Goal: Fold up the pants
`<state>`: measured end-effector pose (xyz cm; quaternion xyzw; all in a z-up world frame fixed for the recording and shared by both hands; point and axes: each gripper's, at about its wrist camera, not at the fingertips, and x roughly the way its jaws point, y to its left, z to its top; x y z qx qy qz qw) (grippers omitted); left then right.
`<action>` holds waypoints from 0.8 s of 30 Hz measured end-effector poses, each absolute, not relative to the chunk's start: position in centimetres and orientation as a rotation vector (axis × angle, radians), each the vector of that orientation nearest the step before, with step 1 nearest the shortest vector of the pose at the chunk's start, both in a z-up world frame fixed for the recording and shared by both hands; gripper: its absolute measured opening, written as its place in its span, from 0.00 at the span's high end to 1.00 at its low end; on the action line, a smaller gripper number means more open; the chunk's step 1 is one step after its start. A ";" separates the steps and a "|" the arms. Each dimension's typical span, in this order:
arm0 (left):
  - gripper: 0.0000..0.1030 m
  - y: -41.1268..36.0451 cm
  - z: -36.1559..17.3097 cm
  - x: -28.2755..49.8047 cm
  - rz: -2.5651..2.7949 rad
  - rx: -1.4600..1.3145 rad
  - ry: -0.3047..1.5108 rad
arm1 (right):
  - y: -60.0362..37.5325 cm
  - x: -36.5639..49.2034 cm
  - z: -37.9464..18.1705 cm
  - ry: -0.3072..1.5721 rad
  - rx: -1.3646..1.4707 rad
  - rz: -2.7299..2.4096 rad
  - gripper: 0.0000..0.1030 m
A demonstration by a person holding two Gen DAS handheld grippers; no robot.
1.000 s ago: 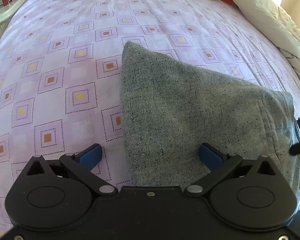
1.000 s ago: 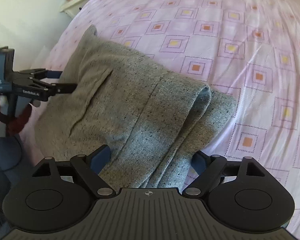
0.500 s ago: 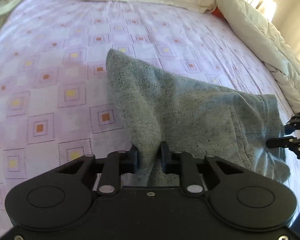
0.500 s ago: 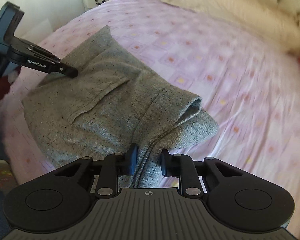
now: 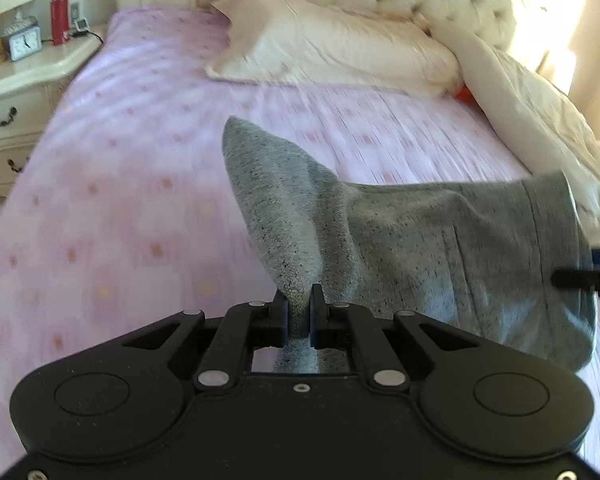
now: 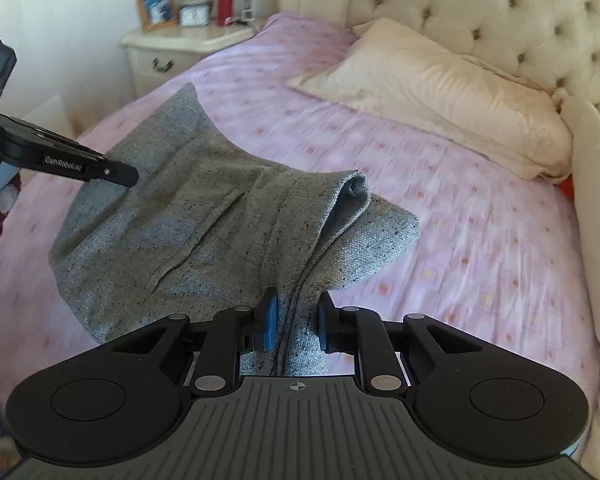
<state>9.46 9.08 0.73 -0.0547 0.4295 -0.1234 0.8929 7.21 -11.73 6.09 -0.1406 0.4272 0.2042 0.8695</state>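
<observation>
Grey speckled pants (image 5: 440, 248), a thick soft knit already doubled into a short bundle, are lifted at their near edge off the bed (image 5: 120, 184). The left gripper (image 5: 300, 312) has its jaws clenched on one pinched corner. The right gripper (image 6: 294, 324) has just been closing and grasps a thicker fold at the other end, cloth between its jaws. Step in hand: raising the near edge. The next move probably calls for carrying both corners forward together and laying them level on the far edge. The sheet is lilac with small square motifs.
</observation>
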 end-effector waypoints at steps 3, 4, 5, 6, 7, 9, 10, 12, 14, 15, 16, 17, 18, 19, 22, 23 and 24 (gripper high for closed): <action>0.89 10.0 1.7 12.9 -0.240 -0.135 0.892 | -12.1 10.3 5.5 0.891 -0.192 0.402 0.82; 0.89 10.2 1.8 14.0 -0.232 -0.135 0.890 | -12.1 11.5 5.1 0.883 -0.171 0.393 0.82; 0.89 10.4 2.0 15.3 -0.222 -0.130 0.888 | -12.3 12.4 4.7 0.876 -0.161 0.388 0.82; 0.89 10.6 1.8 16.2 -0.213 -0.124 0.889 | -12.3 13.4 4.2 0.875 -0.149 0.378 0.82; 0.89 10.6 1.7 17.2 -0.205 -0.120 0.892 | -12.3 14.5 3.7 0.877 -0.134 0.368 0.82; 0.89 10.9 1.1 19.0 -0.194 -0.118 0.901 | -12.5 16.1 2.4 0.874 -0.107 0.338 0.82; 0.88 10.9 0.7 19.7 -0.189 -0.113 0.909 | -12.7 16.7 1.7 0.883 -0.091 0.318 0.81; 0.87 10.9 -0.8 21.0 -0.173 -0.103 0.935 | -12.9 17.9 -0.5 0.914 -0.066 0.260 0.81; 0.82 11.1 -2.7 21.8 -0.140 -0.093 0.969 | -13.1 18.0 -3.1 0.925 -0.067 0.211 0.77; 0.71 11.2 -3.8 22.1 -0.115 -0.087 0.984 | -13.3 17.6 -3.8 0.902 -0.048 0.199 0.75; 0.63 11.3 -4.8 22.2 -0.108 -0.094 0.991 | -13.7 17.0 -4.3 0.868 -0.018 0.185 0.74; 0.60 11.6 -5.5 22.0 -0.107 -0.108 0.983 | -14.1 16.7 -4.5 0.853 0.012 0.174 0.73; 0.54 11.8 -5.8 21.5 -0.100 -0.114 0.952 | -14.3 16.6 -4.5 0.853 0.027 0.167 0.71; 0.50 11.8 -5.9 20.9 -0.091 -0.100 0.926 | -14.6 16.7 -4.2 0.856 0.035 0.161 0.70; 0.47 11.7 -5.6 19.6 -0.086 -0.028 0.875 | -14.6 16.1 -2.2 0.802 0.001 0.095 0.71; 0.48 11.9 -5.0 19.2 -0.078 -0.024 0.860 | -14.6 15.6 -1.4 0.762 -0.023 0.070 0.71; 0.49 12.0 -4.3 18.4 -0.065 -0.024 0.844 | -14.4 15.0 -0.5 0.730 -0.040 0.059 0.71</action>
